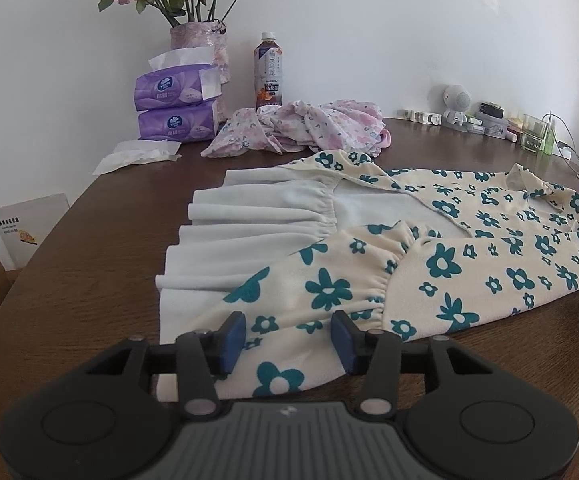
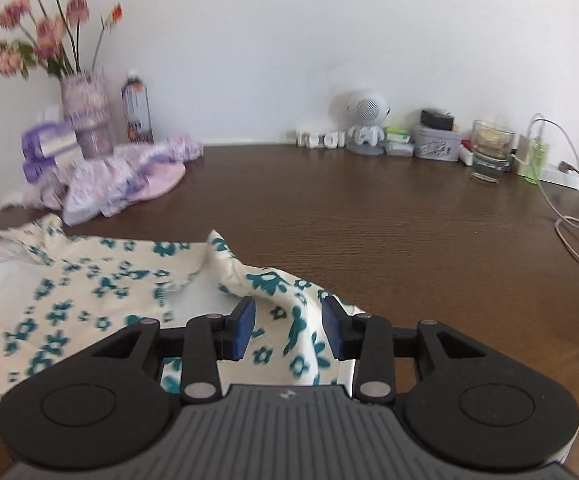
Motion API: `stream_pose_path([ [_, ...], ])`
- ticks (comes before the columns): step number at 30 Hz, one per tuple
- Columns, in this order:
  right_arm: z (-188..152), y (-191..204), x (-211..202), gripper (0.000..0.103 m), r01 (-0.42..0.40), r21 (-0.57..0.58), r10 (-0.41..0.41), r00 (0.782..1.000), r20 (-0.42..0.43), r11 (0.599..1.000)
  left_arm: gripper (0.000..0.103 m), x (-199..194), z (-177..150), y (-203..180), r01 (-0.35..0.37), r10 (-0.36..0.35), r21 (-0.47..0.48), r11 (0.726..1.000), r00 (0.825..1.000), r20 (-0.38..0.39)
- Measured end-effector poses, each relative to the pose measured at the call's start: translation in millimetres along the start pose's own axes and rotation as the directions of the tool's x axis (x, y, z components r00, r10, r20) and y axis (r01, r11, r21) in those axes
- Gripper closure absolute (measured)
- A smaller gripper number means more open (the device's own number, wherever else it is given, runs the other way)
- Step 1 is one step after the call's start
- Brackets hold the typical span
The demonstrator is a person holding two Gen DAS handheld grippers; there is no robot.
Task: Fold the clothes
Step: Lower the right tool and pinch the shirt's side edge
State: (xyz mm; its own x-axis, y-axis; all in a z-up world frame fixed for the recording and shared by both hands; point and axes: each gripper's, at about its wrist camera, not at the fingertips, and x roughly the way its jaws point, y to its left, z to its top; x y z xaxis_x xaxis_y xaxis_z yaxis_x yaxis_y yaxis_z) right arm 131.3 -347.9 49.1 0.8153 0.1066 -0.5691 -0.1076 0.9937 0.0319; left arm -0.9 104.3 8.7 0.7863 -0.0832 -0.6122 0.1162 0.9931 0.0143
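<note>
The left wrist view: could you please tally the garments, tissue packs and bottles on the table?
Garments: 2, the teal-flowered dress and the crumpled pink garment
Tissue packs: 2, upper and lower
Bottles: 1, the drink bottle
Total: 5

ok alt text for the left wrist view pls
The open left tool hovers over the hem of a cream dress with teal flowers spread on a brown table; behind lie a pink garment, tissue packs and a bottle.
</note>
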Motion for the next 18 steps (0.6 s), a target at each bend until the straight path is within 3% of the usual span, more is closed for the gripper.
stream_pose_path([
  [3,12,2,37,0.067,0.002,-0.038,-0.005,0.997,-0.082,0.999,0.056,0,-1,0,0.001,-0.001,-0.006,1.0,1.0,0.003],
  [6,13,4,54,0.092,0.065,-0.048,-0.07,0.992,-0.103,0.997,0.056,0,0,1,0.003,-0.003,-0.007,1.0,1.0,-0.001],
  [11,6,-14,58,0.092,0.034,0.044,-0.028,0.993,-0.118,0.998,0.056,1,2,1,0.009,-0.009,-0.008,1.0,1.0,-0.013],
  [13,6,-20,54,0.079,0.003,0.089,0.007,0.994,-0.109,0.996,0.056,1,3,1,0.009,-0.009,-0.004,1.0,1.0,-0.021],
  [15,7,-22,45,0.072,-0.026,0.113,0.035,0.996,-0.085,0.993,0.055,1,4,1,0.009,-0.009,-0.003,1.0,1.0,-0.025],
  [18,10,-22,31,0.072,-0.036,0.109,0.042,0.998,-0.057,0.993,0.052,1,3,0,0.007,-0.008,-0.006,1.0,1.0,-0.022],
])
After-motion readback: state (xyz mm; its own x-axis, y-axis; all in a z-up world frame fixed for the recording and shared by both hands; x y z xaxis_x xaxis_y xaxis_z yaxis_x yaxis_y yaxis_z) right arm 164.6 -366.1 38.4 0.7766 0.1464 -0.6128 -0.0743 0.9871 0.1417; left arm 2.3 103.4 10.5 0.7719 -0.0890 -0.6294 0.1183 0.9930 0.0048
